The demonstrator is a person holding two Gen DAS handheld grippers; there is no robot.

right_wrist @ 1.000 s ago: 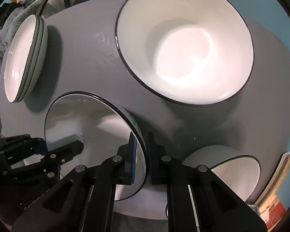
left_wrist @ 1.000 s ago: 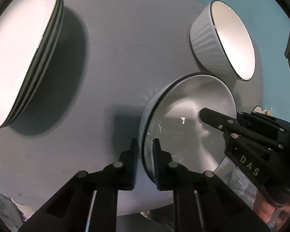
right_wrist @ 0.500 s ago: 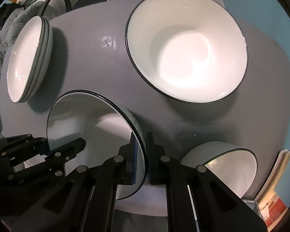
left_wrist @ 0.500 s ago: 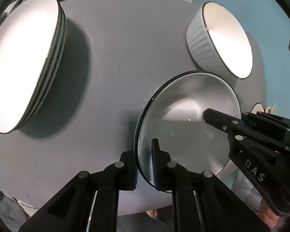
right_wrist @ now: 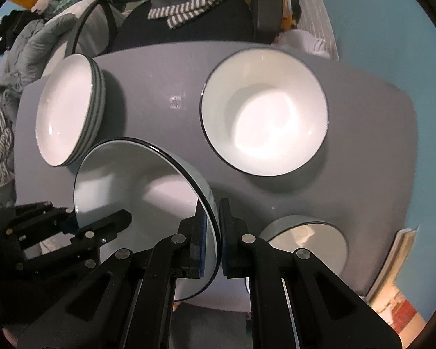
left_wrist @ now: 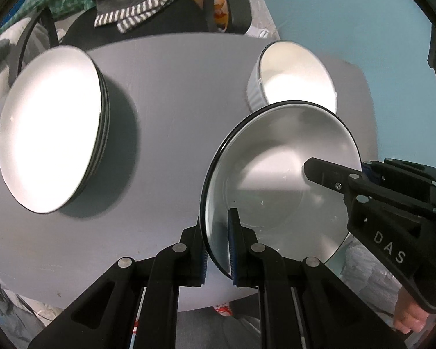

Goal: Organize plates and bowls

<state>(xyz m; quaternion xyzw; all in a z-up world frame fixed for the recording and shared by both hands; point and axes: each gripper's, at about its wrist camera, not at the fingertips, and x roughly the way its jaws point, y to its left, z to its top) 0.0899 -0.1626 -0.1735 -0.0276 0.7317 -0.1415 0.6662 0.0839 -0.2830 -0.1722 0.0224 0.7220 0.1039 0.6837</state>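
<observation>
grey round table (left_wrist: 174, 87) fills both views, with blue wall behind and a chair draped in striped cloth (left_wrist: 133, 17) at its far edge. the left gripper (left_wrist: 218, 250) and the right gripper (right_wrist: 213, 240) each pinch opposite rims of one shallow bowl (left_wrist: 279, 180), held above the tabletop near its front edge. a stack of plates (left_wrist: 49, 151) sits to the left, well apart. a ribbed bowl (left_wrist: 296, 78) stands behind the held one, and a smaller bowl (right_wrist: 308, 244) sits at the right front.
</observation>
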